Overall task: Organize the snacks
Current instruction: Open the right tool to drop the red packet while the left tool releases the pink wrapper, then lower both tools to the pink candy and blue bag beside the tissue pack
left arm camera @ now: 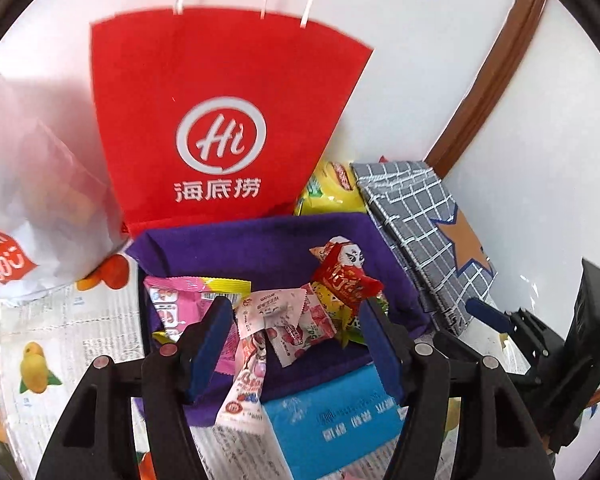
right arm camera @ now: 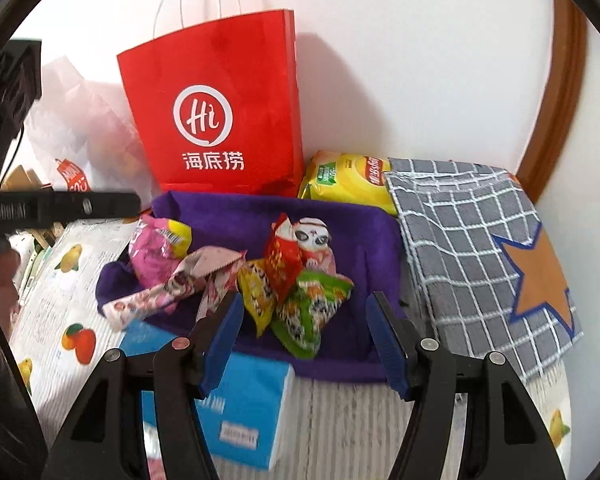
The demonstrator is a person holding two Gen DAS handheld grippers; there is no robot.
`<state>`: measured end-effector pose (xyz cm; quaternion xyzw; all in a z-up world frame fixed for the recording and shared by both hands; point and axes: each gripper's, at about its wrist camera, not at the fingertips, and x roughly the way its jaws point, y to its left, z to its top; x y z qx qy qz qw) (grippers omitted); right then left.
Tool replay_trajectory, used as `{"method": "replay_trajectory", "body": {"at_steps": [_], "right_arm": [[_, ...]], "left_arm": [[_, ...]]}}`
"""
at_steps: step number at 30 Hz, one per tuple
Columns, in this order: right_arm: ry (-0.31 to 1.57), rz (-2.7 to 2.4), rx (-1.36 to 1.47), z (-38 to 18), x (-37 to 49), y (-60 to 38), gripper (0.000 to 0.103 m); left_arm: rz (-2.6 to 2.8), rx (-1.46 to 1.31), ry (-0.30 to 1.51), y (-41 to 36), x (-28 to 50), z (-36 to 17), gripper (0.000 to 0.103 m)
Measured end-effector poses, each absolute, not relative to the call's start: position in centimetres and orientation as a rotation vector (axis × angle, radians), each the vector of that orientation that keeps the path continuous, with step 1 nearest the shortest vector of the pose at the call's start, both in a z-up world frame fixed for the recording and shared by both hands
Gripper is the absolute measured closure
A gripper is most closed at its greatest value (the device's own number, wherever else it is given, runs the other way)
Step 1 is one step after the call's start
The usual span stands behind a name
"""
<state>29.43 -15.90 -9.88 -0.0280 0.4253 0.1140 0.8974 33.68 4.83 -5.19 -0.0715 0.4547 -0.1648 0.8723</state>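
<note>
**Left wrist and right wrist views: snack packets gathered in a purple fabric bin**

Left wrist view: a heap of small snack packets (left arm camera: 284,320) lies in a soft purple fabric bin (left arm camera: 260,240) on a table covered with fruit-printed paper (left arm camera: 60,344). A red packet with a painted face (left arm camera: 346,276) sits topmost toward the right; a pink packet (left arm camera: 172,300) lies at the left; one long pink-and-white wrapper (left arm camera: 246,388) hangs over the bin's near rim. The left gripper (left arm camera: 294,344) hovers above the near rim, its blue-padded fingers (left arm camera: 210,344) apart and clasping nothing. Right wrist view: the right gripper (right arm camera: 306,340) likewise stands with fingers apart and empty above the bin's near edge, just before a green packet (right arm camera: 312,312) and a yellow packet (right arm camera: 256,292).

Surroundings: a blue tissue box (right arm camera: 244,408) touches the bin's near side. A red paper bag (left arm camera: 224,120) with white handles stands upright behind the bin against the wall. A yellow chip bag (right arm camera: 352,180) lies behind the bin's right corner. A grey checked fabric box bearing an orange star (right arm camera: 480,240) sits just beside the bin on the right. A white plastic bag (left arm camera: 32,184) rests at the left.
</note>
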Motion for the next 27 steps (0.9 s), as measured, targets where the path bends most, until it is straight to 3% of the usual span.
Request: {"method": "replay_trajectory", "body": {"at_steps": [13,27], "right_arm": [[0.942,0.237,0.004,-10.2,22.5,-15.8,0.039],[1.01,0.292,-0.049,-13.3,16.1,-12.0,0.039]], "left_arm": [[-0.305,-0.085,0.948,5.1,26.9,-4.4,0.039],[-0.295,-0.128,1.034,8.2,20.7,-9.1,0.039]]}}
